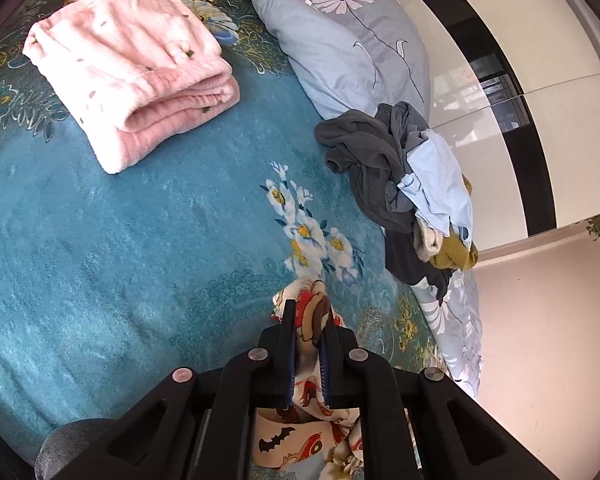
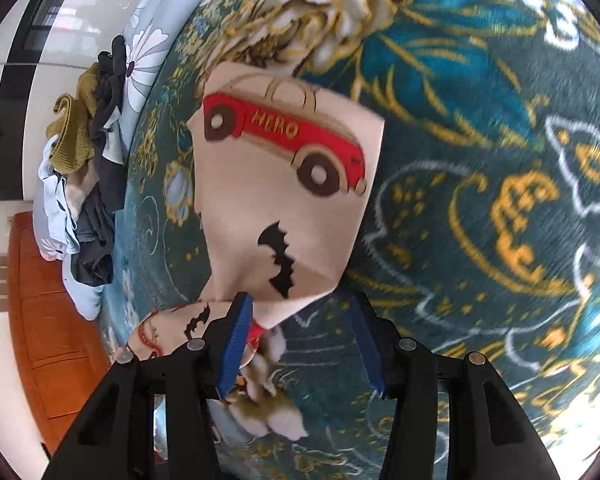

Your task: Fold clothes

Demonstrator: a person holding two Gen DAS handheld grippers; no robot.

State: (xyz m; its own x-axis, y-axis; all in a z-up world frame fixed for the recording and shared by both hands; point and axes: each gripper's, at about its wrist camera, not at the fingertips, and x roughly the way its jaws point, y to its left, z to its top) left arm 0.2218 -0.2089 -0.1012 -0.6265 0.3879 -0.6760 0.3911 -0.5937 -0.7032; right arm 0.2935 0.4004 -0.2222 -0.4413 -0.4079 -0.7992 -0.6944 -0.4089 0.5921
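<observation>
A cream garment printed with red cars and black bats (image 1: 312, 392) hangs from my left gripper (image 1: 309, 308), which is shut on a bunched part of it above the teal floral bedspread (image 1: 120, 240). In the right wrist view the same garment (image 2: 284, 176) hangs in front of the camera, a red "HERO" car facing me. My right gripper (image 2: 300, 312) is open; the cloth's lower corner touches its left finger (image 2: 236, 340) and the right finger (image 2: 366, 344) stands apart from it.
A folded pink fleece garment (image 1: 132, 76) lies at the far left of the bed. A heap of grey, light blue and mustard clothes (image 1: 412, 188) lies at the bed's right edge, below a blue daisy pillow (image 1: 348, 40). A wardrobe (image 1: 520, 80) stands beyond; a wooden headboard (image 2: 48, 320) shows too.
</observation>
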